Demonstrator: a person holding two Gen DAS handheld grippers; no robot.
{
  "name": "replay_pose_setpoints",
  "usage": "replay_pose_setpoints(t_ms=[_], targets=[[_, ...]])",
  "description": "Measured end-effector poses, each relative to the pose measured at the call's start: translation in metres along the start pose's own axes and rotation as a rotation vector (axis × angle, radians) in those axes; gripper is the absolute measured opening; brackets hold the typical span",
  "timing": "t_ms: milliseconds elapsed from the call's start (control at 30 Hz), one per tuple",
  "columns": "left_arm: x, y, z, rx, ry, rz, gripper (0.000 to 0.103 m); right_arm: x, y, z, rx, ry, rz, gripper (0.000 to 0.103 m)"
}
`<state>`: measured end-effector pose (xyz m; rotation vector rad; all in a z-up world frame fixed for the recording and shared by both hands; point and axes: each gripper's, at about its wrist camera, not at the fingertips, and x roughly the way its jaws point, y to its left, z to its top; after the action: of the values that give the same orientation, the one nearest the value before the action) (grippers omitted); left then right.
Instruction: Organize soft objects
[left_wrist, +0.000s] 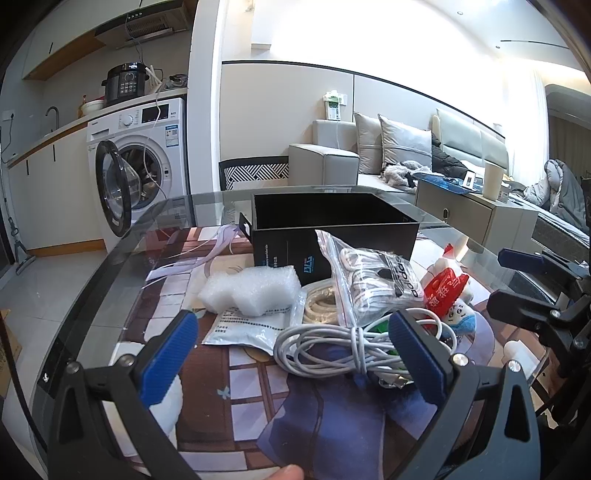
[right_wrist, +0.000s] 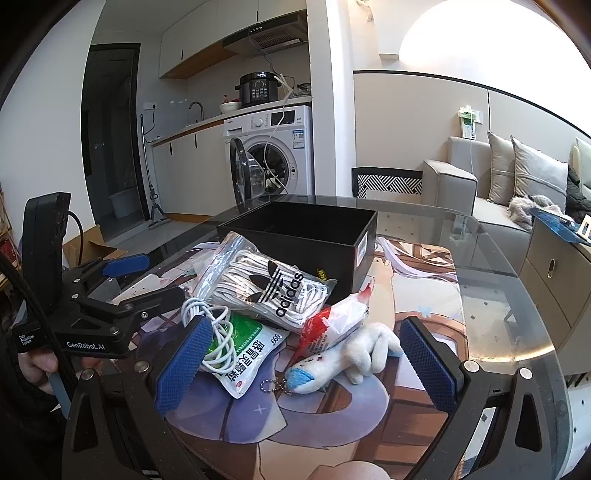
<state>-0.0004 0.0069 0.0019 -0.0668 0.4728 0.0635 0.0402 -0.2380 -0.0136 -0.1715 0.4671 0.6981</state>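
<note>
An open black box (left_wrist: 332, 221) (right_wrist: 306, 236) stands on the printed mat. In front of it lie a clear adidas bag of white laces (left_wrist: 373, 284) (right_wrist: 269, 288), a coiled white cable (left_wrist: 332, 350) (right_wrist: 218, 332), white foam (left_wrist: 251, 288), a flat white pouch (left_wrist: 251, 328), a green-and-white packet (right_wrist: 251, 350), a red-and-white bag (left_wrist: 443, 288) (right_wrist: 328, 325) and a white plush toy (right_wrist: 347, 358). My left gripper (left_wrist: 295, 354) is open just before the cable, empty. My right gripper (right_wrist: 306, 358) is open around the plush toy, without touching it.
The pile sits on a round glass table (right_wrist: 517, 295) with its edge close on the left (left_wrist: 92, 280). A patterned chair (right_wrist: 388, 182) stands behind the table. A washing machine (left_wrist: 136, 162), a sofa (right_wrist: 498, 192) and a low cabinet (left_wrist: 476, 218) lie beyond.
</note>
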Motion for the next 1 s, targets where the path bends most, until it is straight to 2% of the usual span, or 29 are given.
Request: replay_pose_setpoints(t_ms=[700, 867, 1000], targets=[[0.003, -0.001, 0.003, 0.009, 0.020, -0.015, 0.103, 0.005, -0.018, 0.003, 0.025, 0.047, -0.017, 0.103], [0.004, -0.001, 0.007, 0.003, 0.023, -0.017, 0.103, 0.014, -0.023, 0.002, -0.002, 0.108, -0.058, 0.103], [0.007, -0.004, 0.012, 0.012, 0.029, -0.024, 0.103, 0.023, -0.029, -0.001, -0.019, 0.169, -0.050, 0.103]])
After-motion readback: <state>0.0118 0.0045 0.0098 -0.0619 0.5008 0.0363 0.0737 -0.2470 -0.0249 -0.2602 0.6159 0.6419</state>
